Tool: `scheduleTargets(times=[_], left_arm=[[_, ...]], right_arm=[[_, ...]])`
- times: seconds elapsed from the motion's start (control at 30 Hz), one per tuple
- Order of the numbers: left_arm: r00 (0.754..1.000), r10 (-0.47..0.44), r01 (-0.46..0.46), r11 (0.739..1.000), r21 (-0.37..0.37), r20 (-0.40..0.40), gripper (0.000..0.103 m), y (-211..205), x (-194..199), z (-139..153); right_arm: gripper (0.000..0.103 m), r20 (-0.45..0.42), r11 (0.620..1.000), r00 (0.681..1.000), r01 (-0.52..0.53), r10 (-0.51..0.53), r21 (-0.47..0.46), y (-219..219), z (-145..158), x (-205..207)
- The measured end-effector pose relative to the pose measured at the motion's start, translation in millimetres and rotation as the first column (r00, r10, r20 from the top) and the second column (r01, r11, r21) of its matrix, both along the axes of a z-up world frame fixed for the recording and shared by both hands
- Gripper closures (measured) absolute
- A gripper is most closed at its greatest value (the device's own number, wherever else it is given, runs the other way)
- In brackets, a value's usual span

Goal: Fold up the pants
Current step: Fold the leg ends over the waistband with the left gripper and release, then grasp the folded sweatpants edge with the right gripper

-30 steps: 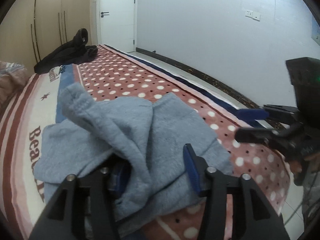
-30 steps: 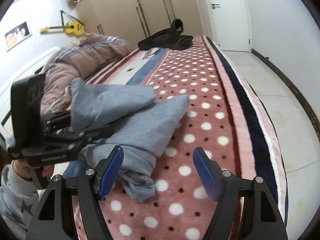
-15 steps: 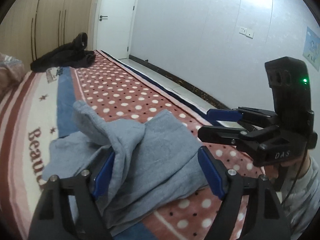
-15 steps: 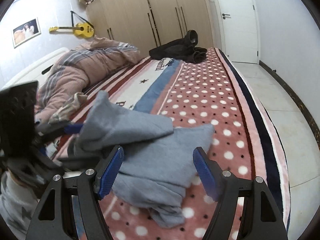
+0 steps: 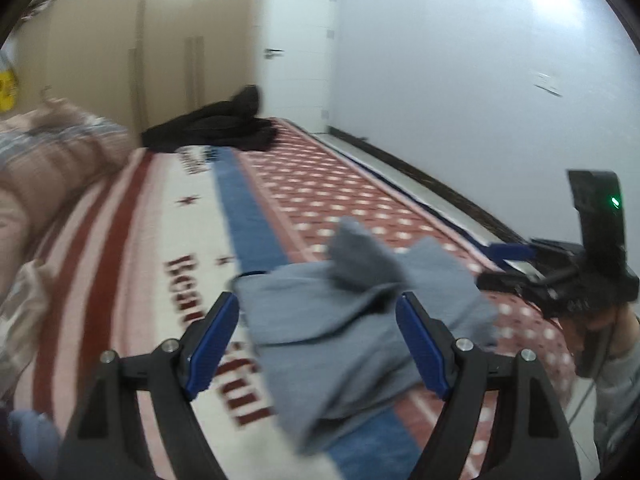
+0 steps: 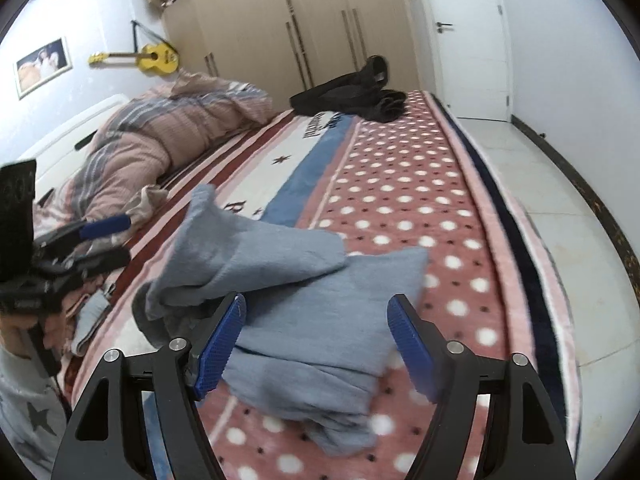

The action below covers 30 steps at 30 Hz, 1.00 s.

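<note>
The left tool (image 5: 318, 334) is spread wide with nothing between its blue pads, and the right tool (image 6: 316, 338) likewise stands wide, its jaws having just opened a little further, empty. Both hang above the bed (image 6: 404, 184), clear of the cloth.

Just ahead of and below both tools lie the grey-blue pants (image 6: 304, 280), bunched in a rough heap on the blanket (image 5: 120, 240) near the bed's close end. In the right wrist view the heap's long axis runs from far left to near right, with one end poking up toward the far left (image 6: 204, 200) and a lower corner trailing toward the tool. Part of the heap lies on the dotted pink band, part on the blue and white stripes.

To the right of the right tool the bed edge drops to open tiled floor (image 6: 560, 208) along a bare wall. Far ahead, dark clothes (image 6: 352, 96) lie at the bed's other end. To the left lies a rumpled striped quilt (image 6: 160, 136).
</note>
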State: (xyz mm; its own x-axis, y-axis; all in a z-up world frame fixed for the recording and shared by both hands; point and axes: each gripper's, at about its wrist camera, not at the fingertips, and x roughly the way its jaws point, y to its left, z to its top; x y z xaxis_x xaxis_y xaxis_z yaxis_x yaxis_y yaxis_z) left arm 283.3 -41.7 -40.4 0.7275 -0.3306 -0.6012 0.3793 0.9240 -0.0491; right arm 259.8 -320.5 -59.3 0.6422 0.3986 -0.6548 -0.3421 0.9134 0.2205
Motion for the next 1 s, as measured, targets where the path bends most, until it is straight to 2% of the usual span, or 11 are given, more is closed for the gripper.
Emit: scheduleTargets(times=[0.17,0.3,0.37,0.53,0.6,0.67,0.77,0.87,0.97,1.0], left_arm=[[0.992,0.122,-0.122,0.992,0.023,0.025,0.025,34.0,1.0,-3.3],[0.991,0.134,-0.134,0.991,0.003,0.012,0.025,49.7,5.2,-13.6],[0.991,0.132,-0.132,0.991,-0.001,0.003,0.025,51.5,5.3,-19.0],[0.989,0.146,-0.146,0.989,-0.011,-0.003,0.025,59.2,8.6,-27.4],[0.988,0.153,-0.153,0.988,-0.025,-0.011,0.025,62.2,10.9,-28.7],[0.987,0.157,-0.158,0.987,-0.036,-0.013,0.025,62.7,11.1,-29.3],[0.987,0.162,-0.162,0.986,-0.026,-0.011,0.025,62.3,9.6,-30.0],[0.987,0.160,-0.160,0.987,-0.023,-0.016,0.025,61.5,9.1,-31.1],[0.987,0.156,-0.157,0.986,-0.048,-0.033,0.025,59.9,9.5,-35.5],[0.987,0.154,-0.156,0.986,-0.053,-0.037,0.025,59.4,9.6,-37.1]], right_arm=[[0.020,0.017,0.996,0.998,-0.067,0.068,-0.051,63.1,-2.0,10.8],[0.011,0.058,0.987,0.996,-0.061,0.070,-0.146,111.0,-3.8,24.6],[0.011,0.064,0.982,0.996,-0.044,0.057,-0.185,127.7,-7.0,35.2],[0.011,0.049,0.987,0.998,-0.036,0.044,-0.155,138.2,-7.9,45.4],[0.008,0.039,0.977,0.996,-0.069,0.078,-0.201,145.8,-10.5,45.6],[0.007,-0.015,0.955,0.992,-0.122,0.122,-0.270,160.2,-22.5,47.6],[0.007,-0.030,0.937,0.992,-0.128,0.125,-0.325,170.5,-37.9,49.6],[0.012,-0.035,0.930,0.992,-0.125,0.120,-0.345,170.4,-48.3,49.8],[0.018,-0.014,0.936,0.998,-0.069,0.069,-0.346,155.9,-49.8,47.1],[0.032,-0.008,0.937,0.999,-0.050,0.051,-0.345,150.6,-48.7,47.2]])
